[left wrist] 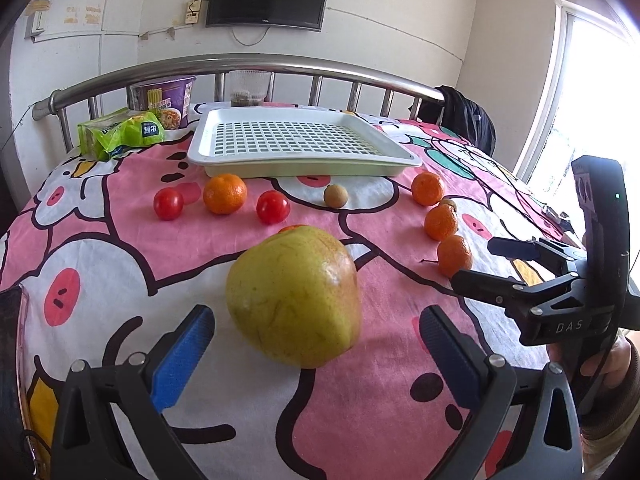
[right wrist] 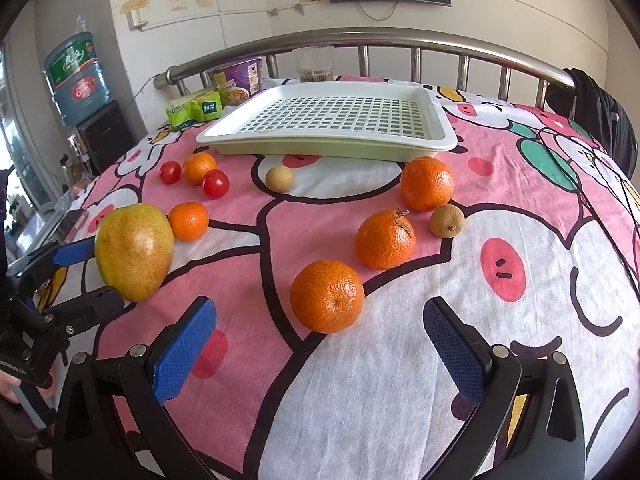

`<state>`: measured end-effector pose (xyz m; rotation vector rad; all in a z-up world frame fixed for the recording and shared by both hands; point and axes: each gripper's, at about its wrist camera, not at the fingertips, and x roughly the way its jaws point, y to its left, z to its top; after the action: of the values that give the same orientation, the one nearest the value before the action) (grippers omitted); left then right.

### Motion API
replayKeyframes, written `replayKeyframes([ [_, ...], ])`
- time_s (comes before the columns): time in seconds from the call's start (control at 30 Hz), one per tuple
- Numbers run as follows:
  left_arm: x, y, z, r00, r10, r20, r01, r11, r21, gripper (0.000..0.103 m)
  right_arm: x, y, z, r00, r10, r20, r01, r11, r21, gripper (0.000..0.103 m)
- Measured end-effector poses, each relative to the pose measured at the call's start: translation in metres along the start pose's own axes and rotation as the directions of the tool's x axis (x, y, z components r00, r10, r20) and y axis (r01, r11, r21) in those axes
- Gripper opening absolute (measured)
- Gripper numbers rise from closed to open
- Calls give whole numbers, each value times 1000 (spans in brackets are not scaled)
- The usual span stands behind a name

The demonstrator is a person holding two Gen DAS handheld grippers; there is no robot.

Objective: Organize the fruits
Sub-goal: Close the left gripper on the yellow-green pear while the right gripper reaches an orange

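A big yellow-green pear [left wrist: 292, 296] lies on the pink cartoon bedsheet, just ahead of my left gripper [left wrist: 318, 356], which is open with its blue pads on either side of the pear's near end. In the right wrist view the pear [right wrist: 134, 252] and left gripper [right wrist: 106, 274] show at the left. My right gripper [right wrist: 320, 350] is open, with a tangerine [right wrist: 327, 296] just past its fingertips. Other tangerines [right wrist: 385, 239] [right wrist: 427, 183], two tomatoes [right wrist: 216, 184] and brown longans [right wrist: 447, 221] are scattered before the white perforated tray [right wrist: 320, 146], which holds nothing.
At the back, by the steel bed rail [left wrist: 248, 65], stand a purple noodle cup [left wrist: 164, 100], a green snack bag [left wrist: 120, 132] and a glass [left wrist: 249, 88]. A black jacket [left wrist: 468, 120] hangs at the right. A water bottle [right wrist: 76, 76] stands off the bed.
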<state>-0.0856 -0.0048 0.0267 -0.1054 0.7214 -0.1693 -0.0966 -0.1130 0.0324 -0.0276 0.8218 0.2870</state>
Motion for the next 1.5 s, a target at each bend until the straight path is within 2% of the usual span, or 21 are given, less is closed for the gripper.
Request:
replayKeyframes([
  [0.1, -1, 1, 0, 1000, -7, 8, 7, 1000, -12, 103, -4, 0, -4, 1000, -15, 16, 15, 1000, -13, 103],
  [0.27, -7, 2, 2, 999, -2, 45, 3, 1000, -20, 103, -13, -1, -6, 999, 6, 46, -5, 1000, -10, 103],
  [0.43, 1, 0, 3, 1000, -8, 8, 8, 1000, -21, 103, -12, 0, -8, 999, 5, 45, -5, 1000, -6, 103],
  [0.57, -5, -1, 4, 999, -4, 34, 5, 1000, -17, 103, -14, -1, -9, 999, 9, 52, -9, 1000, -1, 103],
  [0.8, -5, 6, 6, 999, -21, 25, 22, 999, -41, 103, -15, 6, -10, 999, 16, 38, -16, 1000, -18, 103],
  [1.33, -3, 7, 8, 999, -48, -19, 47, 999, -21, 103, -17, 24, -14, 994, 103, -25, -105, 993, -54, 103],
  [1.5, 4, 9, 11, 999, -35, -39, 34, 999, -27, 103, -10, 17, -6, 996, 83, -30, -84, 996, -37, 97],
])
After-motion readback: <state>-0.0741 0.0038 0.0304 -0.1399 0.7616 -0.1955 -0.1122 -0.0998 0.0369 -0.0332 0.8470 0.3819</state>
